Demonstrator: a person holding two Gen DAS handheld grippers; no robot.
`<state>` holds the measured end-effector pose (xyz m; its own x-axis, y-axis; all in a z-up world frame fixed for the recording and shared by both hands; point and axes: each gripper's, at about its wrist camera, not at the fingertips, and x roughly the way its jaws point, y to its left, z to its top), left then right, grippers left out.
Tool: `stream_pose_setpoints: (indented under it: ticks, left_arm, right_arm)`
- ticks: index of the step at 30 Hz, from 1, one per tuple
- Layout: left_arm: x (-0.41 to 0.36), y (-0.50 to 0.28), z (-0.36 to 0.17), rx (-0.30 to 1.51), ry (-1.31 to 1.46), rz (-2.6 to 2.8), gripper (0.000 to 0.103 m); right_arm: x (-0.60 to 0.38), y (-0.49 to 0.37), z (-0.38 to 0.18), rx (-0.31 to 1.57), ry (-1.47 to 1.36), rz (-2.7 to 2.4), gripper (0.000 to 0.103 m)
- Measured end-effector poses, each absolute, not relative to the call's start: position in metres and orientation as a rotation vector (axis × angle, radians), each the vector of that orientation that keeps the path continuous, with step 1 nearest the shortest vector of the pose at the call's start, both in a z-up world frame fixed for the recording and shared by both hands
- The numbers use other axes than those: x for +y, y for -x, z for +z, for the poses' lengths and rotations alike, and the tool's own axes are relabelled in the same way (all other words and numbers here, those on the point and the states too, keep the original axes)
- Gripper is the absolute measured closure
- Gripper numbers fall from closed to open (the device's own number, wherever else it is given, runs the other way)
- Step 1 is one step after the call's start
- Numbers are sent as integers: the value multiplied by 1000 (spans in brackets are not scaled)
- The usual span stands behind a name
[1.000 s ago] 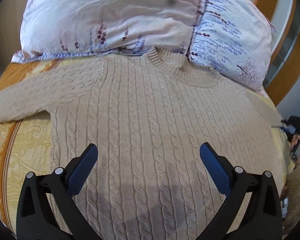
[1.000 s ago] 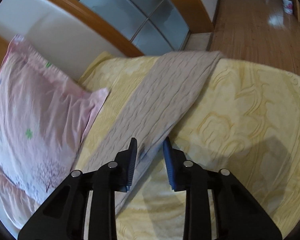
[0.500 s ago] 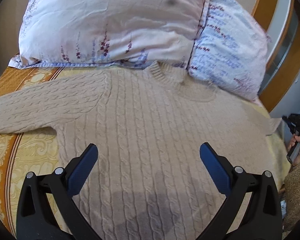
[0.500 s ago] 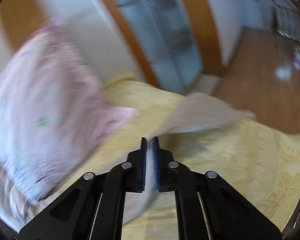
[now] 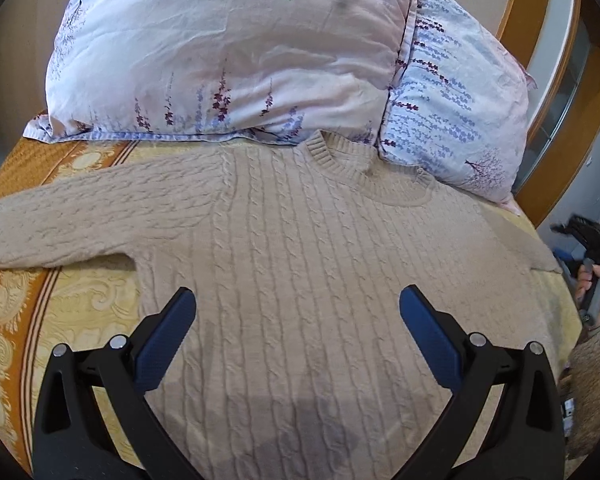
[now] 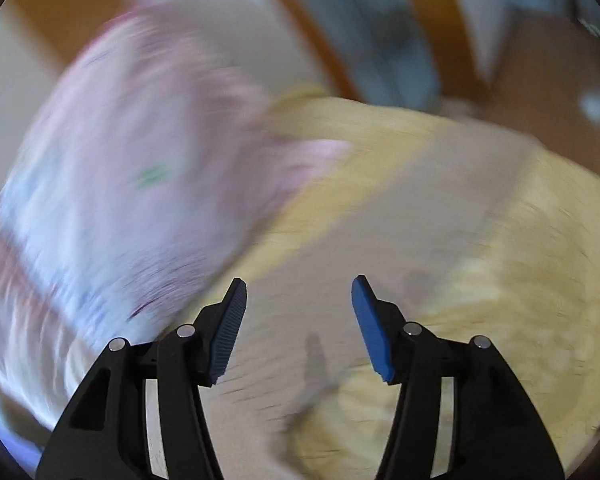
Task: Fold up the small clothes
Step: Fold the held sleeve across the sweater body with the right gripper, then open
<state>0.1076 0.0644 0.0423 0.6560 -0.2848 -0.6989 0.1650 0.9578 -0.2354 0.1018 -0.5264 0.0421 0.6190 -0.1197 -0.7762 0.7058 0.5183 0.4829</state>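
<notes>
A beige cable-knit sweater [image 5: 300, 260] lies flat on the yellow bedspread [image 5: 80, 300], its collar toward the pillows and one sleeve stretched out to the left. My left gripper [image 5: 298, 300] hangs above the sweater's body, jaws wide open, nothing between them. In the blurred right wrist view the other sleeve [image 6: 400, 220] lies across the bed below my right gripper [image 6: 300, 292]. Its jaws are opening, and nothing is between the blue pads. A hand [image 5: 598, 284] at the bed's right edge holds that gripper.
Two floral pillows [image 5: 228, 52] [image 5: 456, 108] lean at the head of the bed, the collar touching them. A wooden frame [image 5: 540, 100] and glass panels stand behind to the right. Wooden floor [image 6: 540, 60] lies past the bed's far side.
My right gripper shut on the sleeve, lifted it, then opened, and the sleeve now lies on the bed. The left view has shifted slightly toward the pillows.
</notes>
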Motion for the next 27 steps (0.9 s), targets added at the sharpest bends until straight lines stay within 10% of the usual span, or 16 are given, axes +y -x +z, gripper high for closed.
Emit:
stream_pose_setpoints:
  ticks: [16, 27]
  left_arm:
    - [62, -122, 28, 885, 284, -287, 2]
    - [80, -127, 25, 864, 465, -308, 2]
  right_arm:
    - [-643, -66, -8, 571, -1191, -690, 80]
    - [-555, -98, 69, 519, -738, -541, 95]
